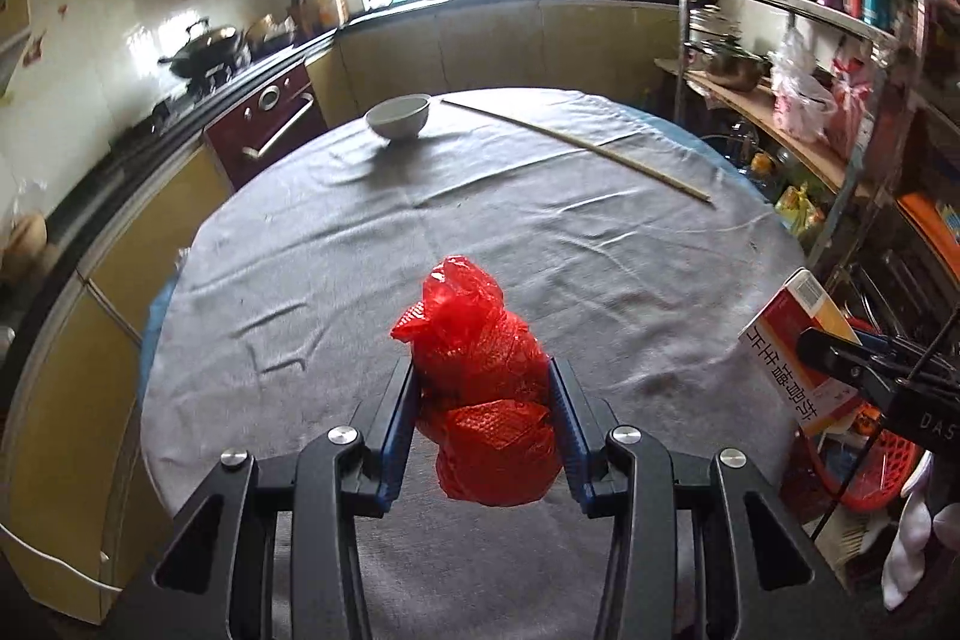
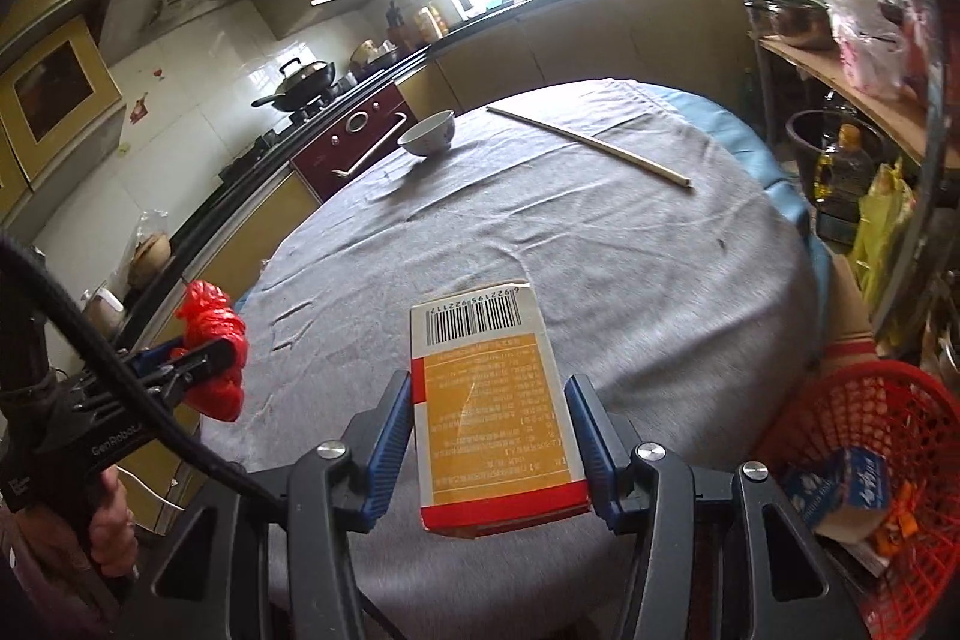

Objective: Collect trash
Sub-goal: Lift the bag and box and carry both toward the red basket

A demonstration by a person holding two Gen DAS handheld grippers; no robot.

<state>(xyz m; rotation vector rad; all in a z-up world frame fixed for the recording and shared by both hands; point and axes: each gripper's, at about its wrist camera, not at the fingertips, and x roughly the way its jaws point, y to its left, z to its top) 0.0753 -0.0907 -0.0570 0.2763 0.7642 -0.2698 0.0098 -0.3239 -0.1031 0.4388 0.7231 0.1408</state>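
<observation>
Pinching a red bag (image 1: 489, 388) between its blue pads (image 1: 401, 415), the left gripper (image 1: 483, 400) holds the crumpled plastic above the near part of the table (image 1: 336, 292). The bag bulges out past the fingertips and hangs below them, clear of the grey cloth (image 1: 540, 232). From the right wrist view the same bag (image 2: 210, 352) shows at the far left, clamped in that gripper (image 2: 198, 358).

The right gripper (image 2: 495, 430) is closed on a flat box (image 2: 495, 400), its pads (image 2: 390, 430) pressing the two long edges. The box is orange and white with red bands, a barcode at its far end, and it sits raised over the near table edge. In the left wrist view the box (image 1: 792, 340) appears at the right, tilted.

A red basket (image 2: 870, 460) stands low at the right, beside the table, with a blue carton (image 2: 852, 490) and other scraps inside.

Far across the cloth a white bowl (image 1: 399, 117) sits upright, and a thin stick (image 1: 576, 145) lies well apart from it toward the right.
</observation>
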